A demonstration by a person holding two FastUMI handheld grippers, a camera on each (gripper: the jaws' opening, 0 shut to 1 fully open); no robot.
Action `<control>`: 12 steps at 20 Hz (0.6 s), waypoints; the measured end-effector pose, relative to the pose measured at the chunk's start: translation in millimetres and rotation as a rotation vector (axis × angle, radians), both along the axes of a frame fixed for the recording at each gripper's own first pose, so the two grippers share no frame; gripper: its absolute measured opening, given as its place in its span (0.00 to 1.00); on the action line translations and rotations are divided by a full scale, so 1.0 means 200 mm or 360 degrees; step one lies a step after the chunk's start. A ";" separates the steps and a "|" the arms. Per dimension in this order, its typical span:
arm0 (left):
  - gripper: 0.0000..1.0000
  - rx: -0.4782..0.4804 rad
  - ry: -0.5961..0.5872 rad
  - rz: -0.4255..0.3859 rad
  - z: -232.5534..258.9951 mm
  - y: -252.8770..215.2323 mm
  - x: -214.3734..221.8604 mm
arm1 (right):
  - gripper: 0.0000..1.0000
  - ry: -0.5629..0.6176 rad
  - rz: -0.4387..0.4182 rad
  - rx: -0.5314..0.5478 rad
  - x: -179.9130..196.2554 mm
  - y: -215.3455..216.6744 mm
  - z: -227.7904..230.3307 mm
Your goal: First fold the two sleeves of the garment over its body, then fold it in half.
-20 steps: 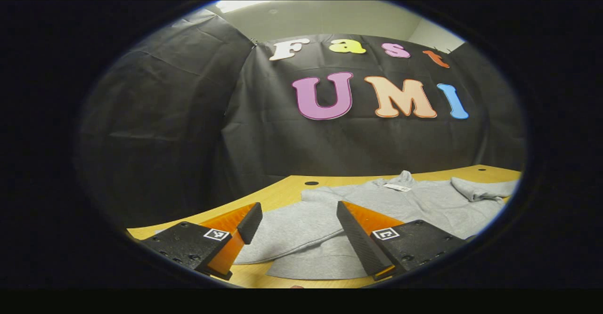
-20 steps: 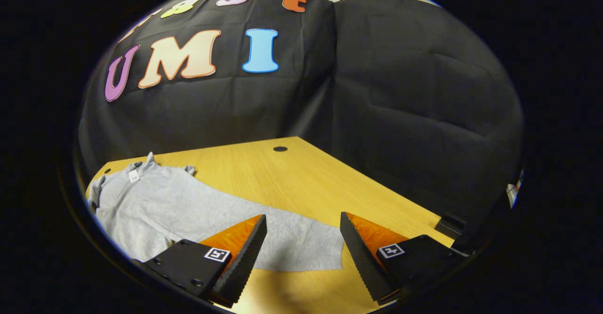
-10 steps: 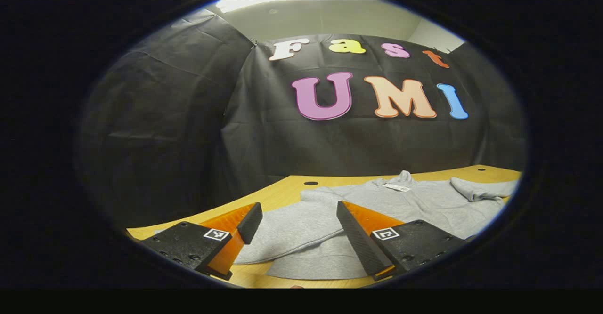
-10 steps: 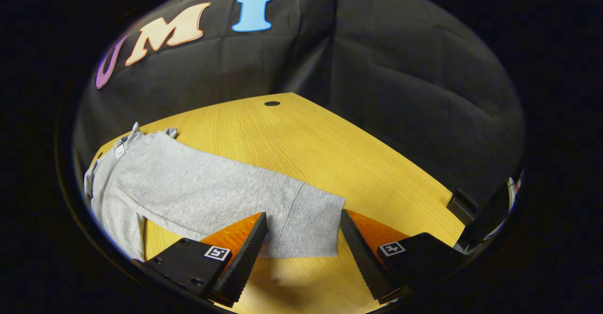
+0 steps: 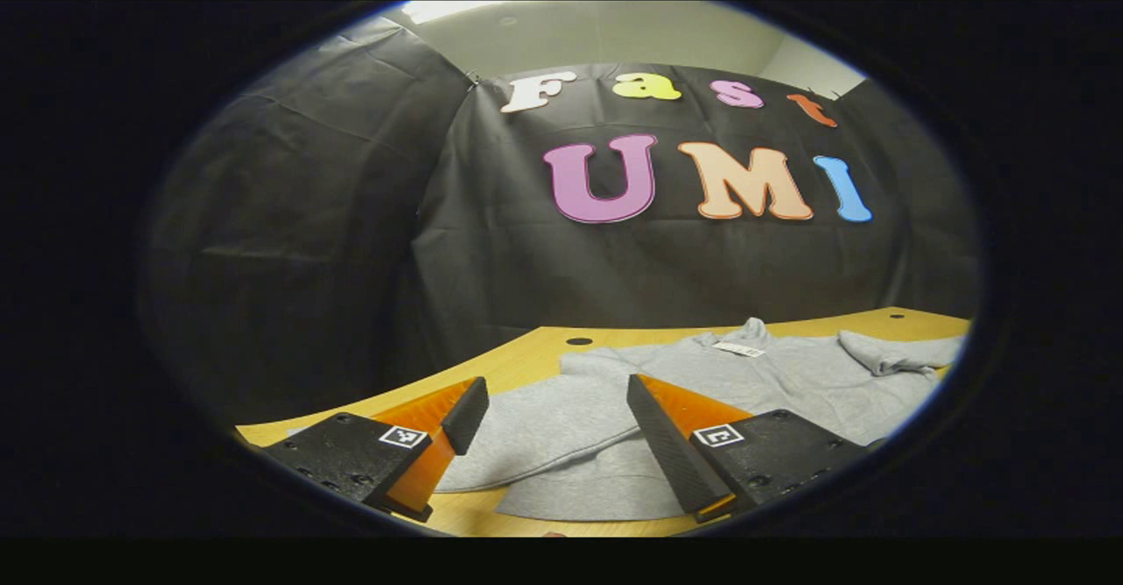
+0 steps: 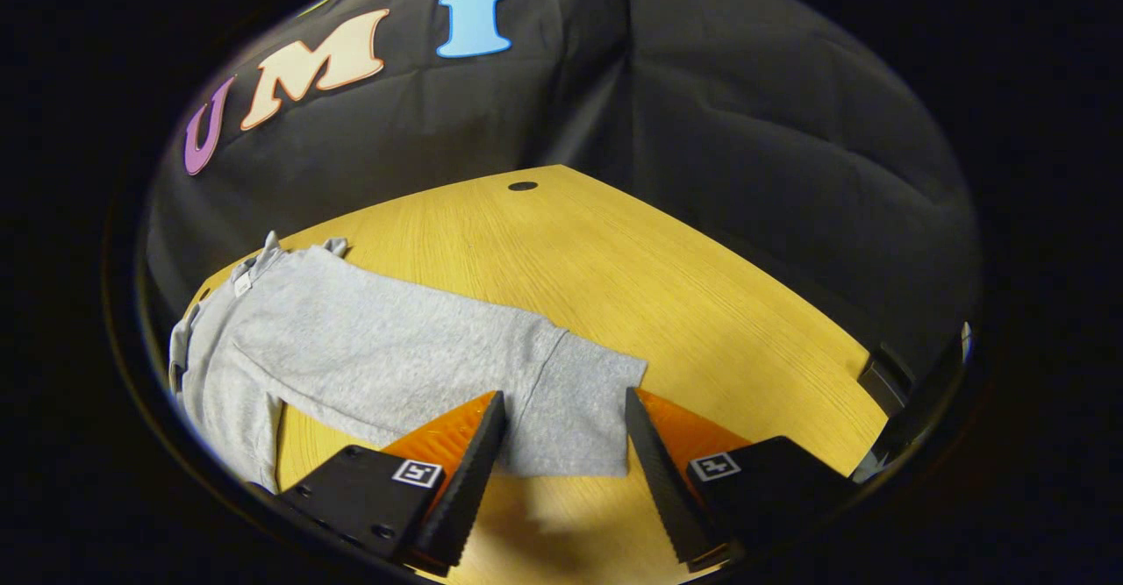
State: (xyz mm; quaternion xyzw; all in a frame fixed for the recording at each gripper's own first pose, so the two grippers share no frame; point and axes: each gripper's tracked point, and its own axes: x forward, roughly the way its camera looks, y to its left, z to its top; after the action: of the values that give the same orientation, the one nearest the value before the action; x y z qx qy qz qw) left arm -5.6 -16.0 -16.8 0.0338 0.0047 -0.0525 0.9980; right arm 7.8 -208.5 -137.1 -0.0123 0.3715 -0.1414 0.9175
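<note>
A grey long-sleeved garment [image 5: 772,374] lies flat on the wooden table, its collar and tag [image 5: 740,348] toward the back wall. In the left gripper view, my left gripper [image 5: 551,399] stands open just above the near sleeve [image 5: 544,427], not touching it. In the right gripper view, the garment [image 6: 351,348] stretches its other sleeve toward me. The cuff [image 6: 579,410] lies between the fingers of my open right gripper [image 6: 563,411], low over the table. Whether the fingers touch the cloth I cannot tell.
The wooden table [image 6: 684,287] reaches back to the black cloth walls. It has a small round hole [image 6: 522,186] near its far corner and another hole [image 5: 579,340] on the left side. A dark block [image 6: 882,376] sits at the right table edge.
My right gripper has tilted down and come closer to the sleeve's cuff, which now lies between its fingers; the gap has narrowed a little. The left gripper has not moved.
</note>
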 end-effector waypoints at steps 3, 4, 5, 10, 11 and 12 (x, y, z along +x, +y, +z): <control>0.93 -0.0001 -0.0001 0.0000 0.00 0.00 0.00 | 0.54 0.0019 0.0056 -0.0040 0.01 0.04 -0.01; 0.93 -0.0001 -0.0001 0.0000 0.00 0.00 0.00 | 0.51 0.0020 0.0068 -0.0038 0.01 0.06 -0.01; 0.93 -0.0001 -0.0001 0.0000 0.00 0.00 0.00 | 0.46 0.0022 0.0073 -0.0032 0.02 0.07 -0.02; 0.93 -0.0002 -0.0001 0.0000 -0.01 0.00 0.00 | 0.19 0.0050 0.0154 -0.0133 0.02 0.11 -0.02; 0.93 -0.0001 -0.0001 0.0000 0.00 0.00 0.00 | 0.14 0.0055 0.0173 -0.0172 0.02 0.11 -0.01; 0.93 -0.0002 -0.0002 0.0000 -0.01 0.00 0.00 | 0.14 0.0065 0.0187 -0.0188 0.02 0.11 -0.01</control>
State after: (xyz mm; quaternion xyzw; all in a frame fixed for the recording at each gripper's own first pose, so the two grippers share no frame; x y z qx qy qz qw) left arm -5.1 -15.9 -17.8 0.0332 0.0041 -0.0525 0.9981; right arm 12.1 -185.9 -139.5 -0.0911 0.3798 -0.1087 0.9141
